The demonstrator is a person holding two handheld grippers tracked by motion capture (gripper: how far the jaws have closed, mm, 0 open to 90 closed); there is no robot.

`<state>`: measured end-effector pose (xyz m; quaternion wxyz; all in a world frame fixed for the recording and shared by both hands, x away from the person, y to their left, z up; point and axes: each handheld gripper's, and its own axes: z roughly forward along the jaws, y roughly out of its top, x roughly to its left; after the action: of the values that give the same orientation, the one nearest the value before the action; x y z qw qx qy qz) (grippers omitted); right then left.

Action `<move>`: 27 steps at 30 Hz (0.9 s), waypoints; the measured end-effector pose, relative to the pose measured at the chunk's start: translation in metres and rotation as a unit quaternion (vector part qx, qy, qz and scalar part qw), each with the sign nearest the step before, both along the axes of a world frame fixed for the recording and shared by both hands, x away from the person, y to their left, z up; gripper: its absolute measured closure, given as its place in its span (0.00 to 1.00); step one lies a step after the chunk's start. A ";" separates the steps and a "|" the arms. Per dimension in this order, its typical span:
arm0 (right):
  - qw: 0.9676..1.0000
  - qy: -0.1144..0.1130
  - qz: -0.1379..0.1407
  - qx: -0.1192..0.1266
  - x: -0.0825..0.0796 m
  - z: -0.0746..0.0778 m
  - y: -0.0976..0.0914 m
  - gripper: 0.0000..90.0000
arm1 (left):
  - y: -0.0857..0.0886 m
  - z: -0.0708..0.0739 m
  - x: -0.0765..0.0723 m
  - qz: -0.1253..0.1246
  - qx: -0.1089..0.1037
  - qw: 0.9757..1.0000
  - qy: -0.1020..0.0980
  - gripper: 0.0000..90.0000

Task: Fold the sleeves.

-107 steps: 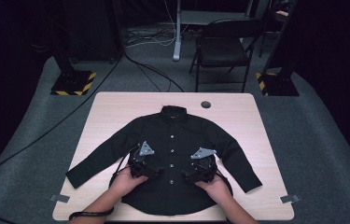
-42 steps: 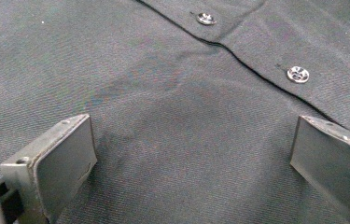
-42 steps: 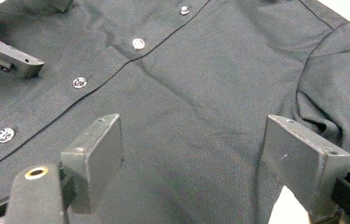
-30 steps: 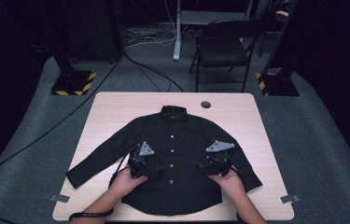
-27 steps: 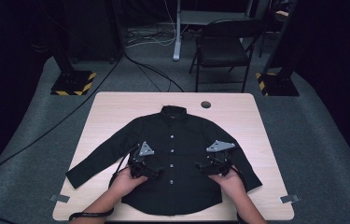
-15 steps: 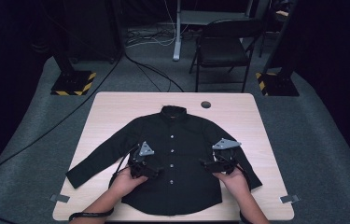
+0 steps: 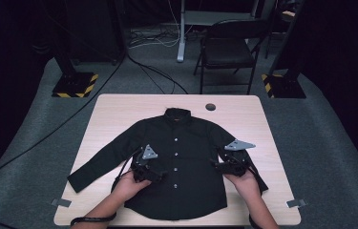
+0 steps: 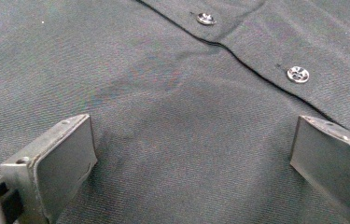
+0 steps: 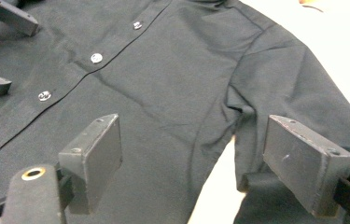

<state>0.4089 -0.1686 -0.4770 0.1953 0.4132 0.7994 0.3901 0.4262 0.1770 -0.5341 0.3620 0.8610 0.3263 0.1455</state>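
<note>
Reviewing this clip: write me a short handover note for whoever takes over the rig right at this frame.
Left gripper: open, low over the shirt front beside the button placket, holding nothing.
Right gripper: open, jaws straddling the side seam by the armpit, where the sleeve meets the body.
Shirt lies flat, buttoned, face up on the table, sleeves spread.
Done: nothing folded yet. Left: probably grasp and fold.

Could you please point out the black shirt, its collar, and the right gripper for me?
black shirt (image 7: pixel 191 191): high view, on the lower front panel.
collar (image 7: pixel 178 114): high view, at the shirt's top, far end.
right gripper (image 7: pixel 217 164): high view, midway between its fingertips.
</note>
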 end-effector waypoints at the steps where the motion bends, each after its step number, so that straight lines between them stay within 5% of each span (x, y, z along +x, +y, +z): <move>1: 1.000 0.000 -0.002 0.001 0.000 0.000 -0.001 0.21 | 0.000 0.000 0.000 0.000 0.000 1.000 0.000 0.00; 27: 1.000 -0.004 -0.018 0.002 -0.003 0.004 -0.010 0.21 | 0.000 0.000 0.000 0.000 0.000 1.000 0.000 0.00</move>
<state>0.4057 -0.1784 -0.4726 0.2046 0.4261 0.7901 0.3903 0.4262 0.1771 -0.5340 0.3618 0.8612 0.3258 0.1457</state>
